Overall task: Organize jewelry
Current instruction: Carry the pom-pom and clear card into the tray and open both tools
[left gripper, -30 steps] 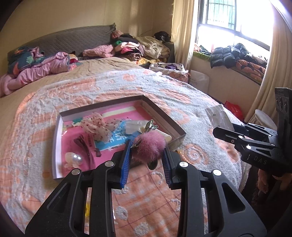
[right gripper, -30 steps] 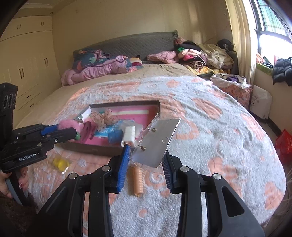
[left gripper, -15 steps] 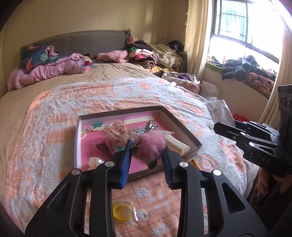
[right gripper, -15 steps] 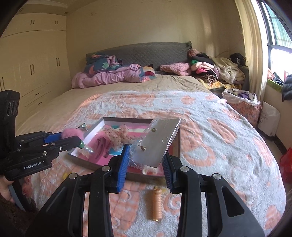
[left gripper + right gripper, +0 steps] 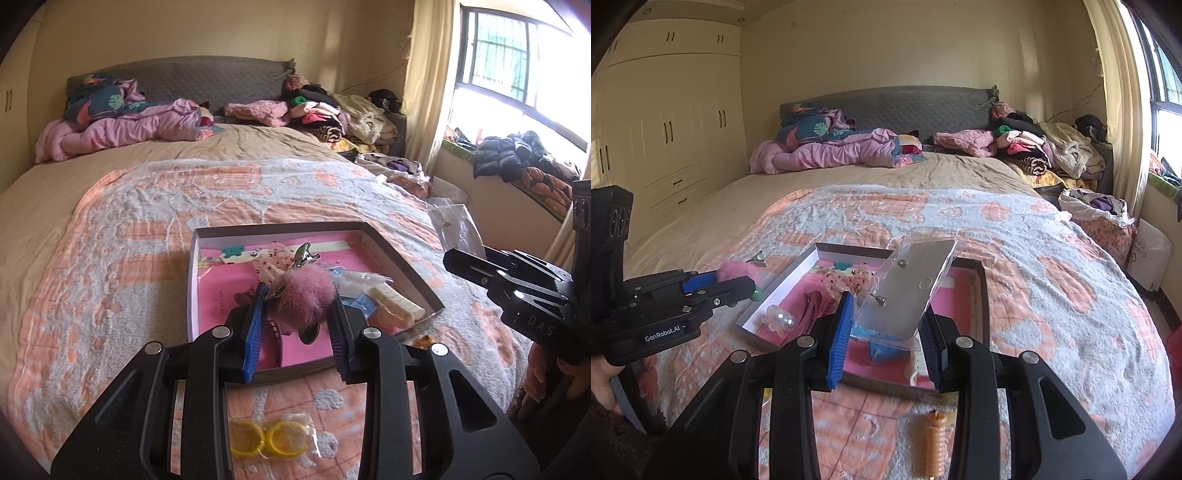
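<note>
The left gripper [image 5: 297, 325] clamps a pink pompom clip [image 5: 306, 299] above the near edge of the tray [image 5: 402, 262]. The right gripper [image 5: 886, 339] pinches a clear earring packet [image 5: 905, 291] (two studs visible) over the same tray's near edge on the bed [image 5: 1052, 266].

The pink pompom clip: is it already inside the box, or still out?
Out: the left gripper holds the pink pompom clip above the box.
</note>
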Tool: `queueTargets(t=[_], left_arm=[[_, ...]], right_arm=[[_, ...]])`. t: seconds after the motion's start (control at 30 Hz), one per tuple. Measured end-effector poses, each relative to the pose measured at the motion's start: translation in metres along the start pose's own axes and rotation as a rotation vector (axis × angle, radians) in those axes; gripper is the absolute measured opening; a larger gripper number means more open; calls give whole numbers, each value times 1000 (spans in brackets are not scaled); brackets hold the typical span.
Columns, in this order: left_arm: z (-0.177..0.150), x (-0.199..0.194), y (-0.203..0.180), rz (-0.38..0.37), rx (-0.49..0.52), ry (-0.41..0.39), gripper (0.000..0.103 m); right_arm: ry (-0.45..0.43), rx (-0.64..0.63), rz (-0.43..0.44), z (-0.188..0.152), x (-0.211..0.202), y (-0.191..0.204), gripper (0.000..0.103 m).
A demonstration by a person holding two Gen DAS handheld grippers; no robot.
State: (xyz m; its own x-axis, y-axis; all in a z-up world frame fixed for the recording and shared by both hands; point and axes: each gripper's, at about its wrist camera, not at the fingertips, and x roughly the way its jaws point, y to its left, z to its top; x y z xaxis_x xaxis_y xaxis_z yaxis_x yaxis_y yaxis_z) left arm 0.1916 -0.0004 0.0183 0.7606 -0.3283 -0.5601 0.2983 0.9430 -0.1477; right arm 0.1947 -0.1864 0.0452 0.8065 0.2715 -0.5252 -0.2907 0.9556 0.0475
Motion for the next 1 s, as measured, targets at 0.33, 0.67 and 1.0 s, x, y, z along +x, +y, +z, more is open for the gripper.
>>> queueTargets(t=[0.33, 0.67, 1.0], left_arm=[[7, 28, 7, 4, -30, 19, 23], [-2, 70, -8, -30, -10, 95, 23], [-9, 89, -12, -36, -11, 134, 24]], right_arm=[[23, -19, -21, 8, 34, -13, 33], [119, -13, -55, -13, 68, -41, 33], [189, -3, -68, -33, 88, -51, 33]])
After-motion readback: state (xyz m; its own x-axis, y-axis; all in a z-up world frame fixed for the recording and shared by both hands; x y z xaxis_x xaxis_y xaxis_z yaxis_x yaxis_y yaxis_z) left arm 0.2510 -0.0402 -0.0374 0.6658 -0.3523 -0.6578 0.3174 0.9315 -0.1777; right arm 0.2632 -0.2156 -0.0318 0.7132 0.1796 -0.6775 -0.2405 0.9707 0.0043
